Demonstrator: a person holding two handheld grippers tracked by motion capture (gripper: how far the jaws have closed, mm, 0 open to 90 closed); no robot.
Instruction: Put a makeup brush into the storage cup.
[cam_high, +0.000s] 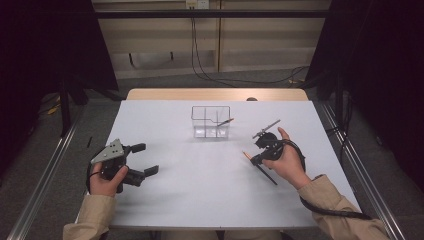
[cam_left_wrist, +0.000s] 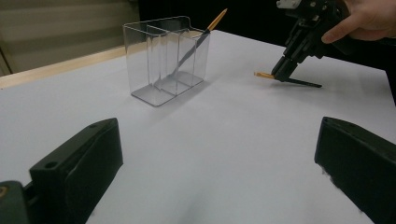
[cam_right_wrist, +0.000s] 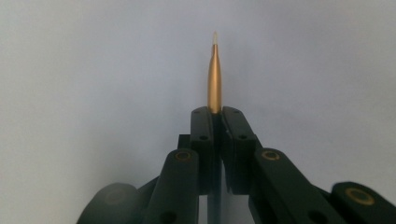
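Dim, even light falls from overhead on the white rectangular bench (cam_high: 210, 190), leaving only faint, soft shadows beside the clear plastic divided box (cam_high: 211, 121). Around the bench the room sinks into near-black. In the right gripper view the gold-tipped brush (cam_right_wrist: 214, 79) is sharp while the near black links blur. No glare; slight softness throughout.

Left gripper (cam_high: 142, 159) jaws wide apart; right gripper (cam_high: 256, 161) jaws clamped, angled down.

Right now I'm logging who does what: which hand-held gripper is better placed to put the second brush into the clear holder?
Right. The right hand-held gripper is already shut on the brush, near the clear holder. The left hand-held gripper is open and holds nothing.
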